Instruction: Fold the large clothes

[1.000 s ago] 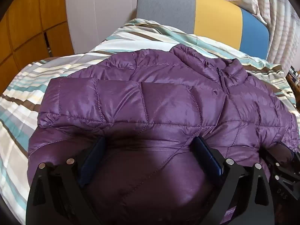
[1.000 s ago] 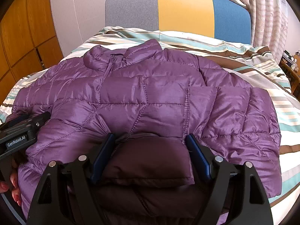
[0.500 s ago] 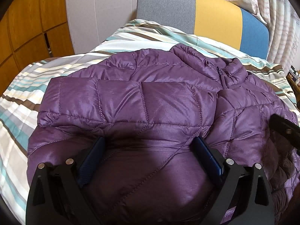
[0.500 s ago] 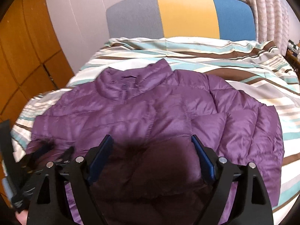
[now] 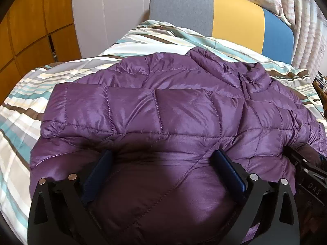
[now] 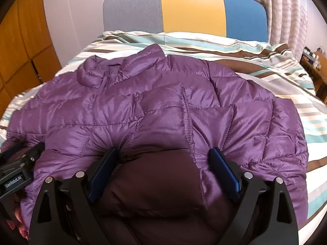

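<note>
A purple quilted down jacket [image 5: 173, 110] lies spread on the striped bed, collar toward the headboard; it also shows in the right wrist view [image 6: 163, 112]. My left gripper [image 5: 163, 159] is open, its blue pads pressed down on the jacket's near hem. My right gripper [image 6: 165, 155] is open too, resting on the near edge where the dark lining [image 6: 159, 183] shows. The right gripper's body shows at the right edge of the left wrist view [image 5: 306, 173]; the left gripper's body shows at the left edge of the right wrist view [image 6: 18, 169].
The striped duvet [image 5: 24, 110] covers the bed. A grey, yellow and blue headboard [image 6: 192, 8] stands at the far end. Wooden cabinets [image 5: 26, 26] line the left wall. Curtains [image 6: 286, 10] and a cluttered side table [image 6: 314, 61] are at the right.
The right gripper lifted and swung away half a second ago, then came back down onto the jacket's near edge. The left gripper has stayed in place.
</note>
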The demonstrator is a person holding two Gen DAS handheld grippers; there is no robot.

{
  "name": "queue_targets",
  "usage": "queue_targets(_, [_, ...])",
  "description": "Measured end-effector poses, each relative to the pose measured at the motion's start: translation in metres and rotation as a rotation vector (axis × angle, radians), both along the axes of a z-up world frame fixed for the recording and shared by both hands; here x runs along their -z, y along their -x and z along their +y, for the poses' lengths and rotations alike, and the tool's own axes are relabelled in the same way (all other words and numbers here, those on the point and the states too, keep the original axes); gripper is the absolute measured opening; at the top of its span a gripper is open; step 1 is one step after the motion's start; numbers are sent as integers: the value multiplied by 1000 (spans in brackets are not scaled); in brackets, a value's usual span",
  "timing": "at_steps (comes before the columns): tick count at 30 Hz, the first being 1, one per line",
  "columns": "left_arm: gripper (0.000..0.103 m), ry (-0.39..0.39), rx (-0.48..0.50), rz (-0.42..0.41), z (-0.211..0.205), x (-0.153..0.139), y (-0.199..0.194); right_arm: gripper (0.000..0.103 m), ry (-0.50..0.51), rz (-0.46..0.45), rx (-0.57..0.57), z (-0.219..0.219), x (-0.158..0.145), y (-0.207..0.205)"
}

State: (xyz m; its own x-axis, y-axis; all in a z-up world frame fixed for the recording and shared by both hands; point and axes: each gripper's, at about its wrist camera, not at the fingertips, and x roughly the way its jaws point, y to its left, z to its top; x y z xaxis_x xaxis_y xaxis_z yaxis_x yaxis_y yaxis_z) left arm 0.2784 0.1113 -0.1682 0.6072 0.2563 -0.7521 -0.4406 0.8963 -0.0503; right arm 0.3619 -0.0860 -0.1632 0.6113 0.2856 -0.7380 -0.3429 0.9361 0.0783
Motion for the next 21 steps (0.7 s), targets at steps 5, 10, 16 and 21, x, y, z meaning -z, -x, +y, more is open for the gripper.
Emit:
queue_targets(5, [100,55,27,-39,4,-17,27,92,-68,30,-17,-24,-23,24])
queue_targets(10, [100,54,34,-89,-2,-28,73,92,-127,88,-29,-54,-37,61])
queue_targets(16, [100,98,78,-97,-12,-23,125,93,-115,130,-52,-89,-34,117])
queue_targets(21, [100,120,71,-71,-14,-10,165,93,-94,168,-52,-120,-27,154])
